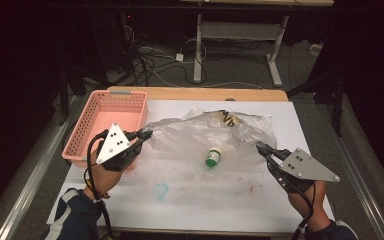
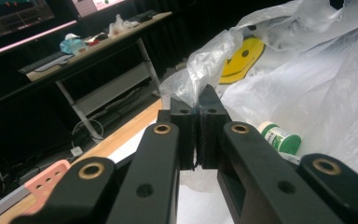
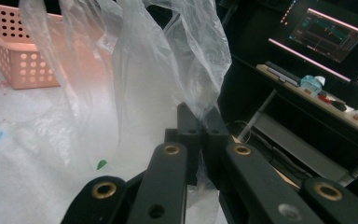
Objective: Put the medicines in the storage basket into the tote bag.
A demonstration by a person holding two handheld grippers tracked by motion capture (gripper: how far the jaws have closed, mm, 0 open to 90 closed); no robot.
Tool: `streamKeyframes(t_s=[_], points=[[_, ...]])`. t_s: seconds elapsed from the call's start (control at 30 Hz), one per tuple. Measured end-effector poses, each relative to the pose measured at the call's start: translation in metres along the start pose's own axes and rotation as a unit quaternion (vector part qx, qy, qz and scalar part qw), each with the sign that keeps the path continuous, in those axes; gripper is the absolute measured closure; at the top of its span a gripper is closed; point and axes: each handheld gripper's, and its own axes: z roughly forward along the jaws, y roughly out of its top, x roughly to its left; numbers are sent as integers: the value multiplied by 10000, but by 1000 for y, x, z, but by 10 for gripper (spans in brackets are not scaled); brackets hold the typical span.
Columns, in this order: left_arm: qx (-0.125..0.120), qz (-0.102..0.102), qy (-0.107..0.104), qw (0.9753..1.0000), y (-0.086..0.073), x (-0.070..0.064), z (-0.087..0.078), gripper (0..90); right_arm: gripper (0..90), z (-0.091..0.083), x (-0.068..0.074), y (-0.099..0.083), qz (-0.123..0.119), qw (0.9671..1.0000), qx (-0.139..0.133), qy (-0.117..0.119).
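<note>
The left tool [image 1: 146,134] is clenched on one edge of the clear plastic bag [image 1: 200,137], and the right tool [image 1: 261,146] is clenched on the opposite edge, so the bag is stretched between them above the white surface [image 1: 220,192]. A small white bottle with a green cap [image 1: 213,156] lies under the film, probably inside the bag, but the plastic blurs its outline. The yellow print [image 1: 227,118] on the bag is folded and only partly readable. The pink basket [image 1: 107,122] stands just beside the left tool; its near wall is partly covered by this tool.
</note>
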Motion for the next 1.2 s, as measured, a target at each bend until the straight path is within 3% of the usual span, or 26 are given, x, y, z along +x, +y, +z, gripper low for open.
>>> streamKeyframes(t_s=[0.17,0.3,0.33,0.43,0.57,0.73,0.87,1.2], points=[[-59,-18,1,10000,3,2,-2,859,900,4,-10,3,210,9997,-92,-21],[-138,-71,-5,9999,8,2,1,859,900,10,-15,11,117,9999,-121,-35],[-152,-78,-8,9999,10,1,3,859,900,11,-18,15,189,9998,-95,50],[-208,-113,2,9997,14,1,10,859,900,12,-28,27,251,9993,-274,20],[-283,-299,-45,9991,20,3,26,859,900,21,-43,41,381,9987,-326,115],[-263,-346,-26,9991,22,5,48,859,900,40,-53,48,448,9982,-353,174],[-287,-390,-33,9988,22,8,67,859,900,61,-57,47,491,9984,-225,180],[-470,-802,-131,9956,35,32,109,859,900,107,-71,56,665,9977,44,91]])
